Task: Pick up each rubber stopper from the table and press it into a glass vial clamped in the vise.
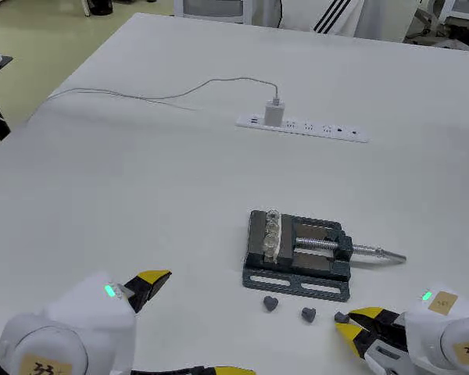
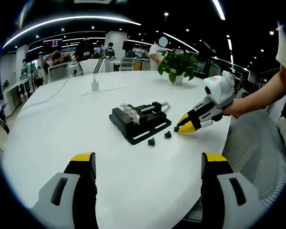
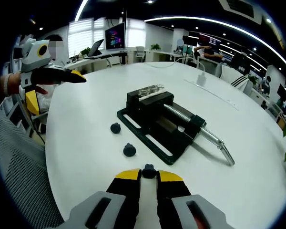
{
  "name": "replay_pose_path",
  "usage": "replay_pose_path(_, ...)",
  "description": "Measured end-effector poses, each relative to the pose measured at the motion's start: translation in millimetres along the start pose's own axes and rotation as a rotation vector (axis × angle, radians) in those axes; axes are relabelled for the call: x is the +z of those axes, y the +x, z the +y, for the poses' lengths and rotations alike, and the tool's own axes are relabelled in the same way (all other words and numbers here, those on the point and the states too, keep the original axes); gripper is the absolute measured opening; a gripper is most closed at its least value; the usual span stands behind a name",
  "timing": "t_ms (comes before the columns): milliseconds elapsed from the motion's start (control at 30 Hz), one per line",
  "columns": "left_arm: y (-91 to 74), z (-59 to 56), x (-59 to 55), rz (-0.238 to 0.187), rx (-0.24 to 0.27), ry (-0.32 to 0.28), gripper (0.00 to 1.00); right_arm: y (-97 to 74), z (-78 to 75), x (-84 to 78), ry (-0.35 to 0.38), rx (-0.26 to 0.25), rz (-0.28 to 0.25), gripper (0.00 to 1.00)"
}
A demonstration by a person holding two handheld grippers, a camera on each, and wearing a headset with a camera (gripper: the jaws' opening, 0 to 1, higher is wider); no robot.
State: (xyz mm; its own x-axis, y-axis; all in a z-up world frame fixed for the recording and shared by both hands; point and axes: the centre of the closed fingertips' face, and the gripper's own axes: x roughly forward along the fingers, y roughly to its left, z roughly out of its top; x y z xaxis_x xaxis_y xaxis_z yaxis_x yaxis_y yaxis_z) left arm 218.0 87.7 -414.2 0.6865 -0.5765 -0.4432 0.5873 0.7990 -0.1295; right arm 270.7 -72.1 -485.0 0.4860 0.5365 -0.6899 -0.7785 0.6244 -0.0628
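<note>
A black vise (image 1: 297, 258) stands on the white table (image 1: 141, 180) with several glass vials (image 1: 273, 233) clamped in a row in its jaws. Two dark rubber stoppers (image 1: 271, 303) (image 1: 308, 315) lie loose in front of it. My right gripper (image 3: 148, 175) is down at the table's front edge, shut on a third stopper (image 3: 148, 170) held at its very tips and still low over the table. My left gripper (image 2: 148, 160) is wide open with nothing between its jaws, well left of the vise (image 2: 140, 119).
A white power strip (image 1: 301, 126) with a plugged-in charger (image 1: 274, 113) and trailing cable lies behind the vise. The vise's screw handle (image 1: 379, 253) sticks out to the right. A mesh chair (image 2: 257, 143) stands at the table's near edge.
</note>
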Motion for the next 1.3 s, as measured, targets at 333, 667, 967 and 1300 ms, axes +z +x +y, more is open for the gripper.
replay_pose_path(333, -0.2, 0.4, -1.4, 0.000, 0.000, -0.003, 0.90, -0.6, -1.1, -1.7, -0.007, -0.005, 0.005, 0.09)
replay_pose_path(667, 2.9, -2.2, 0.8, -0.004, -0.006, 0.017, 0.88, -9.5, -5.2, 3.9, -0.022, -0.004, 0.002, 0.08)
replay_pose_path(967, 12.8, -12.8, 14.7, -0.027, -0.037, 0.112, 0.82, -40.2, -8.2, 26.8, -0.112, 0.067, 0.002, 0.08)
replay_pose_path(1300, 25.3, -31.0, 34.0, -0.054, -0.095, 0.228, 0.69, -72.6, -3.7, 60.4, -0.263, 0.154, 0.007, 0.08)
